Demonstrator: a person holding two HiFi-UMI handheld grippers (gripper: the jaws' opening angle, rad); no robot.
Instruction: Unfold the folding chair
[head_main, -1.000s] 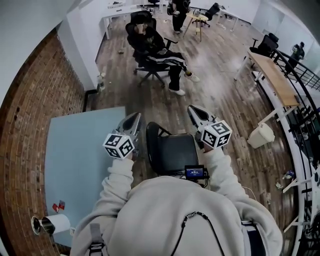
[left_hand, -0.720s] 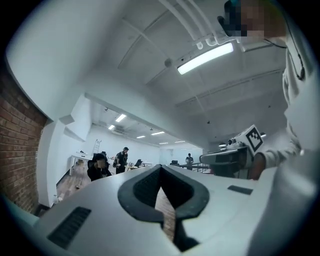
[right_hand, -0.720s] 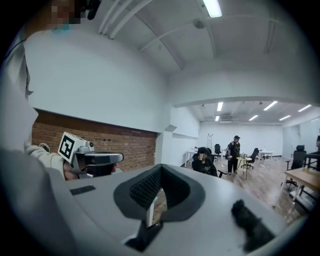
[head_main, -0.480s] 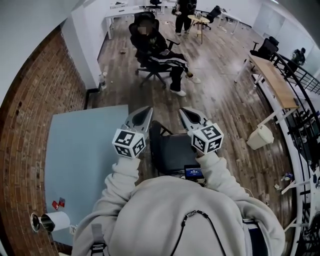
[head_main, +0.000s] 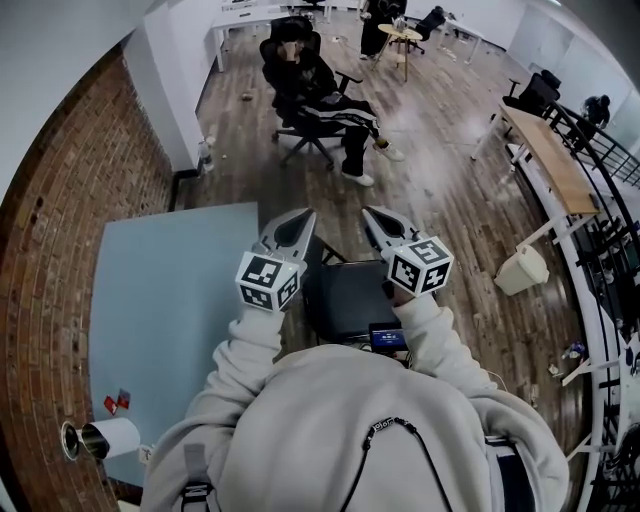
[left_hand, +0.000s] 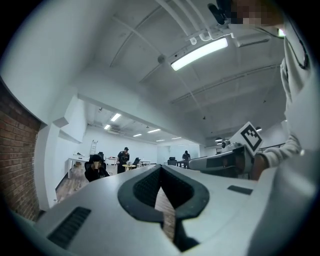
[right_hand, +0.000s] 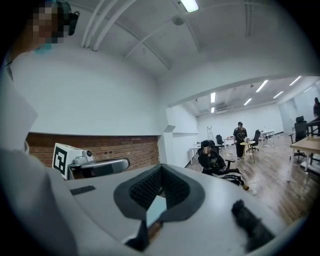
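While a person in a pale hooded top stands over it, a black folding chair sits on the wooden floor directly below and between two raised tools, just right of a pale blue mat. The left hand-held gripper and the right hand-held gripper both point roughly level, out over the chair. Their jaws are pressed together with nothing between them, and neither touches the chair. By its looks, the chair is a thin dark tube frame with a padded seat: stiff, moderately heavy, likely to swing at its hinges, and smooth enough to slip. The best hold seems to be a frame tube or the backrest's top bar with one tool and the seat's edge with the other, not the soft padding. From above the seat appears nearly flat, but whether the chair is fully opened cannot be told. Its legs and hinges are hidden beneath the seat, and the person's hood and sleeves cover its near edge. Both gripper views show only the room beyond.
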